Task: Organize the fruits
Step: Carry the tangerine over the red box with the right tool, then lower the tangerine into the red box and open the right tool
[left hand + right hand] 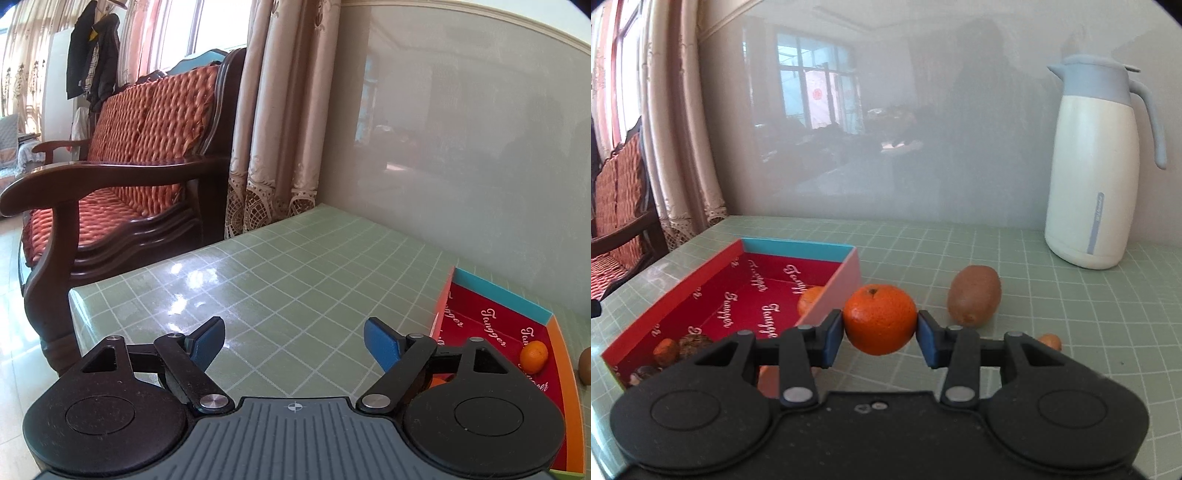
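My right gripper (880, 334) is shut on an orange tangerine (880, 319), held just right of the red box (738, 291) near its pink wall. A second tangerine (809, 300) lies inside the box, also seen in the left wrist view (534, 355). A brown kiwi (974, 300) lies on the table to the right. A small orange fruit (1050, 340) peeks out behind my right finger. My left gripper (294, 343) is open and empty above the green table, left of the box (480, 317).
A white and blue thermos jug (1093, 166) stands at the back right against the wall. Dark nuts (683, 345) lie in the box's near end. A wooden sofa (122, 177) stands beyond the table's left edge (147, 269). Curtains (280, 122) hang at the corner.
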A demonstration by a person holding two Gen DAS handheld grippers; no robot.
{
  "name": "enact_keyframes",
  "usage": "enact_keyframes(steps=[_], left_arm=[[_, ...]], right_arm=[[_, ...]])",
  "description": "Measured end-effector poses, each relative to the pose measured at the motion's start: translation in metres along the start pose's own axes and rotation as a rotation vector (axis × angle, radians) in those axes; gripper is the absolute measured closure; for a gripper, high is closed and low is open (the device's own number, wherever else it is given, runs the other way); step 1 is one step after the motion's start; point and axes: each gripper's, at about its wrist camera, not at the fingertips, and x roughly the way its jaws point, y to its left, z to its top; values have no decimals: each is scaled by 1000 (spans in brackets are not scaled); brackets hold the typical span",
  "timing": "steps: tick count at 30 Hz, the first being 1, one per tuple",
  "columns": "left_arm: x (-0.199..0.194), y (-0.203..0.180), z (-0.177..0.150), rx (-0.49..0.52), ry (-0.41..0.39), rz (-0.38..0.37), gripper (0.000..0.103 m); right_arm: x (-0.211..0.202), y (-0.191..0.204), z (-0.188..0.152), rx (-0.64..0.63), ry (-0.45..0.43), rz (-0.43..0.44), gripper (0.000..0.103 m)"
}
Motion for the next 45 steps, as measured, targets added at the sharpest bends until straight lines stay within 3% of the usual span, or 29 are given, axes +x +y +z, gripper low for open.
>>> enact_keyframes(steps=[6, 14, 31, 33, 37, 39, 41, 43, 45], left_arm=[[-2, 8, -2, -29, 25, 2, 20], [-6, 4, -6, -1, 12, 14, 20], [-4, 5, -9, -18, 31, 26, 17], [-4, 3, -9, -12, 32, 22, 17], [-4, -1, -10, -3, 34, 18, 17], [-4, -3, -10, 0, 35, 17, 17], [-4, -4, -10, 5, 35, 14, 16], [-5, -6, -11, 11, 34, 13, 16], [-5, -9, -12, 18, 30, 11, 16]], right_arm=[[-11, 27, 1, -72, -23, 101, 62], [-15, 54, -4, -155, -2, 162, 62], [-17, 67, -13, -212, 18, 147, 60], [-19, 64, -11, -204, 9, 139, 57], [-24, 57, -9, -181, -20, 111, 32], [-27, 53, -7, -175, -29, 98, 29], [-29, 51, -6, -169, -41, 78, 17], [-31, 48, -6, -166, -44, 61, 16], [-31, 45, -6, -153, -45, 43, 6]])
